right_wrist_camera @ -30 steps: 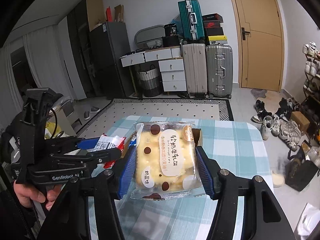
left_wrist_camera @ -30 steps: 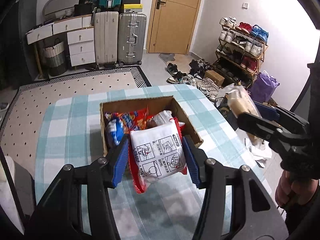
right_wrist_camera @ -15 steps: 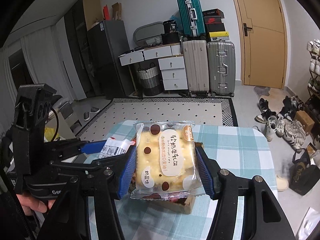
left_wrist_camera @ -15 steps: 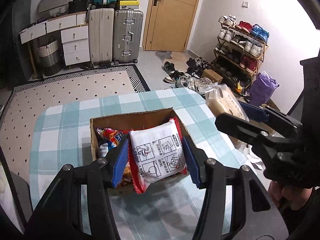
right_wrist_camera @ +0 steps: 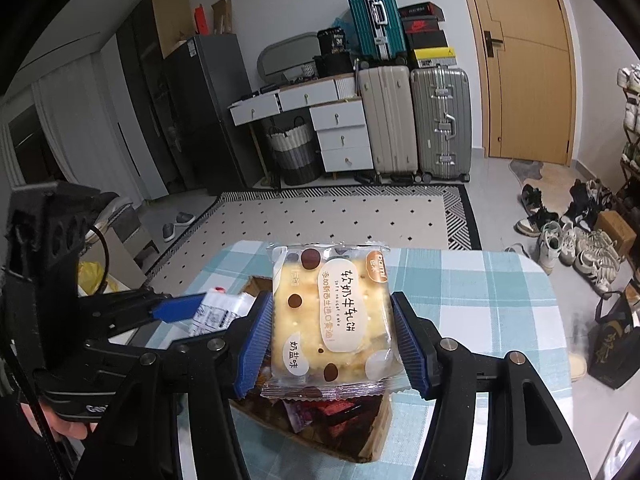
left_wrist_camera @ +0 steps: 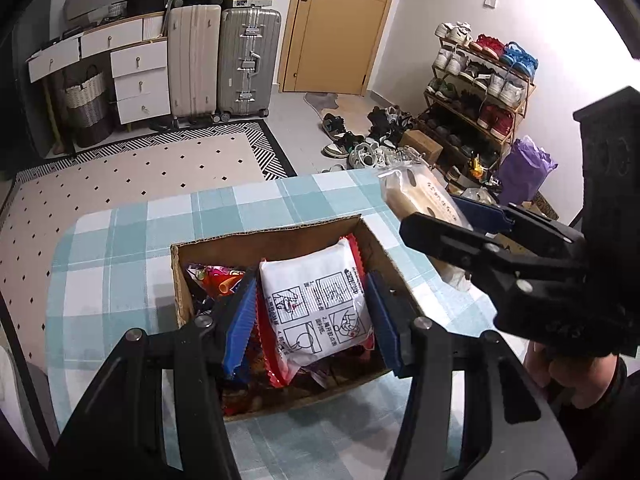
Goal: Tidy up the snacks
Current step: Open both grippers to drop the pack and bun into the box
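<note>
An open cardboard box (left_wrist_camera: 276,232) of snack packets sits on the checked table (left_wrist_camera: 120,256). My left gripper (left_wrist_camera: 312,320) is shut on a white and red snack packet (left_wrist_camera: 316,308) and holds it over the box's inside. My right gripper (right_wrist_camera: 332,340) is shut on a yellow cracker packet (right_wrist_camera: 332,316) with brown dots, held above the box (right_wrist_camera: 372,436). In the left wrist view the right gripper (left_wrist_camera: 452,228) and its packet (left_wrist_camera: 416,196) hover at the box's right edge. In the right wrist view the left gripper (right_wrist_camera: 188,312) shows at the left with its packet (right_wrist_camera: 220,312).
Colourful packets (left_wrist_camera: 216,280) lie in the box. The table's far edge (left_wrist_camera: 224,192) faces a patterned rug (left_wrist_camera: 132,172). Suitcases (left_wrist_camera: 224,60), white drawers (left_wrist_camera: 136,76), a door (left_wrist_camera: 344,24) and a shoe rack (left_wrist_camera: 476,88) stand beyond. Bags (right_wrist_camera: 612,344) sit on the floor at right.
Both grippers have moved forward and down over the box with their packets. The box now lies directly under the left gripper, and the right gripper has closed in on its right edge.
</note>
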